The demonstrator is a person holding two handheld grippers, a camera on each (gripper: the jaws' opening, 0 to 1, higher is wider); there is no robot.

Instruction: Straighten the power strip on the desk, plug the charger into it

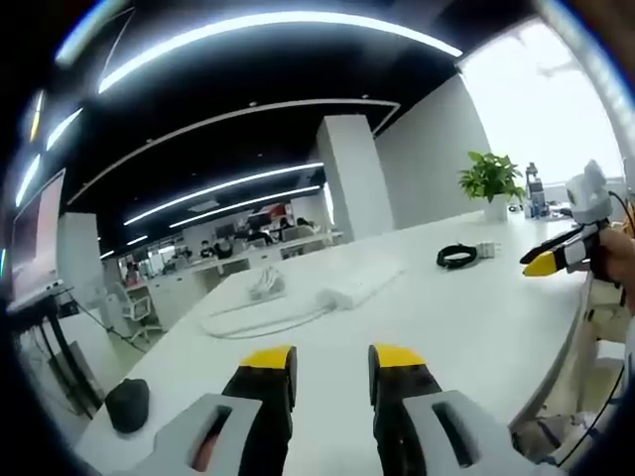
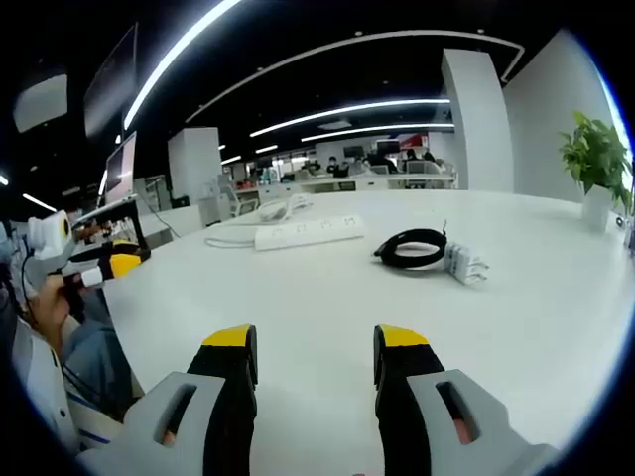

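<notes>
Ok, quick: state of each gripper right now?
Left gripper: open, holding nothing, above the desk.
Right gripper: open, holding nothing.

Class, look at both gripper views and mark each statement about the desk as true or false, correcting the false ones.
1. The charger is plugged into the power strip. False: it lies apart from it on the desk.
2. A coiled black cable lies beside the charger. True.
3. The right gripper holds the charger. False: its jaws stand open with nothing between them.
4. A potted plant stands on the desk. True.
5. The left gripper is open. True.
</notes>
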